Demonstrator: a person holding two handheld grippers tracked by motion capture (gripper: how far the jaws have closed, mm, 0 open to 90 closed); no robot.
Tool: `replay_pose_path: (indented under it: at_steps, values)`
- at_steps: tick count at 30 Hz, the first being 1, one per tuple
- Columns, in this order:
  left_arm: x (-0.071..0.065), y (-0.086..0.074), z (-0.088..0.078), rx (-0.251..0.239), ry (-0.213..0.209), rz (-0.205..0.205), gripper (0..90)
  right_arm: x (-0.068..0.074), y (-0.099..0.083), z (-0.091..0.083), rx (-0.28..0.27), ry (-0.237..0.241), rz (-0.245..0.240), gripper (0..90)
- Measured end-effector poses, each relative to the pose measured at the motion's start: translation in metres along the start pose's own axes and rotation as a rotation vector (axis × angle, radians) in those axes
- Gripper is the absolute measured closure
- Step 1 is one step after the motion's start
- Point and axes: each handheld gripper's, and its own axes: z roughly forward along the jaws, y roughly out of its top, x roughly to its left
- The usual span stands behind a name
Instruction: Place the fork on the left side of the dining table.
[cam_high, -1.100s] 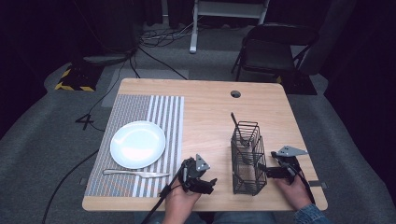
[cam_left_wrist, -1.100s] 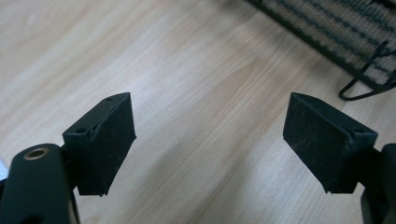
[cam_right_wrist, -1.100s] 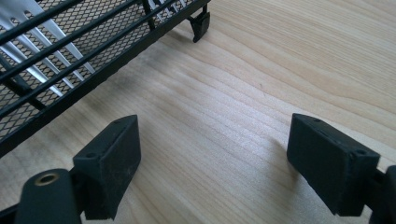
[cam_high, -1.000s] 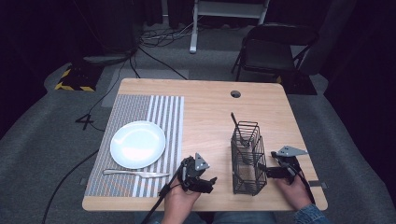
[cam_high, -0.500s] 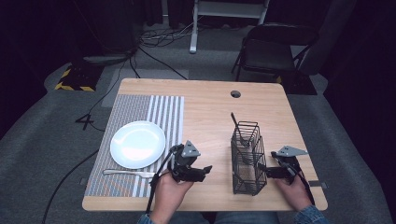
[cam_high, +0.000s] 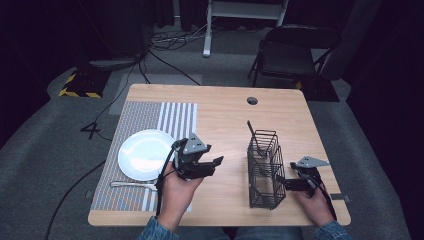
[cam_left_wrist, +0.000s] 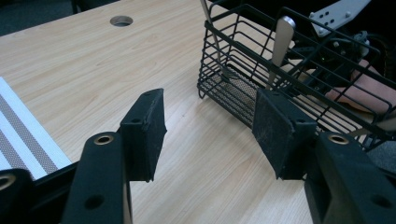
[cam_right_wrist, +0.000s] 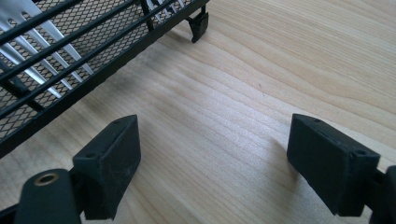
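A black wire basket stands on the wooden table, with a dark handle sticking up at its far end. My left gripper hovers open left of the basket, jaws pointing at it with nothing between them. In the left gripper view the gripper faces the basket, where a silver handle leans. My right gripper rests open at the basket's right side. In the right gripper view the gripper spans bare wood beside the basket, which holds silver cutlery.
A white plate lies on a striped placemat at the left, with a pale fork in front of it. A cable hole sits near the table's far edge. A folding chair stands beyond the table.
My left gripper has moved away from the table's front edge, forward and slightly left, nearer the plate. The right gripper and the basket have stayed still.
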Motion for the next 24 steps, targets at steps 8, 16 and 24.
replay_pose_path:
  at_steps: [8,16,24]
  values:
    - [0.009,0.02,0.001,-0.018,0.023,-0.048,49.5,0.0,0.0,0.0,0.0,-0.003,0.002,17.3]
    - [0.017,0.031,0.006,-0.079,0.03,-0.102,49.8,0.0,0.0,0.0,0.0,-0.003,0.003,17.4]
    - [0.016,0.044,0.018,-0.1,0.02,-0.102,49.4,0.0,0.0,0.0,0.0,-0.003,0.003,17.3]
